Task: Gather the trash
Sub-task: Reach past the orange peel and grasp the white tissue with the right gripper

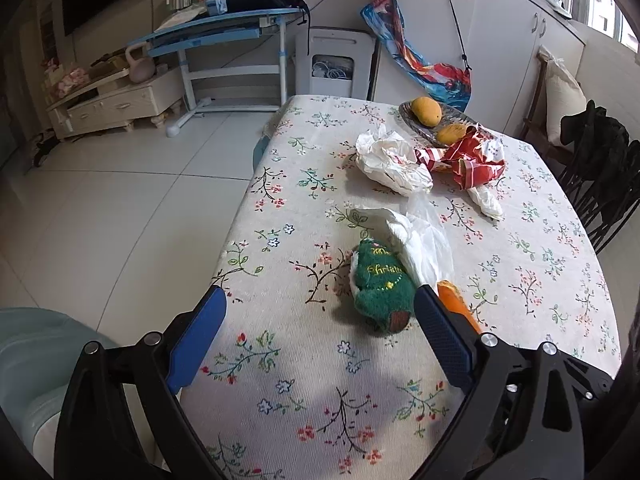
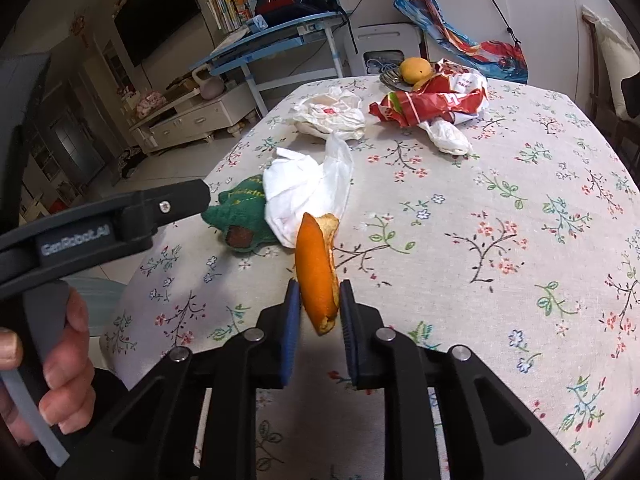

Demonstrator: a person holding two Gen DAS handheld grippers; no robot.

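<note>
The right gripper (image 2: 319, 294) clamps a curved strip of orange peel (image 2: 318, 268), long axis upright between its 2 blue pads; the left gripper (image 1: 320, 300) gapes empty over the floral-clothed table (image 2: 520, 184), nearer the crumpled white tissue (image 1: 416, 240).

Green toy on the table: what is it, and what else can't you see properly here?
- Green toy: left view, words too small; right view, white bag covers part.
- Orange peel: left view, mostly behind the left tool's finger.
- Dish: red wrapper hides its near side.
- Bin for trash: in neither view.
</note>
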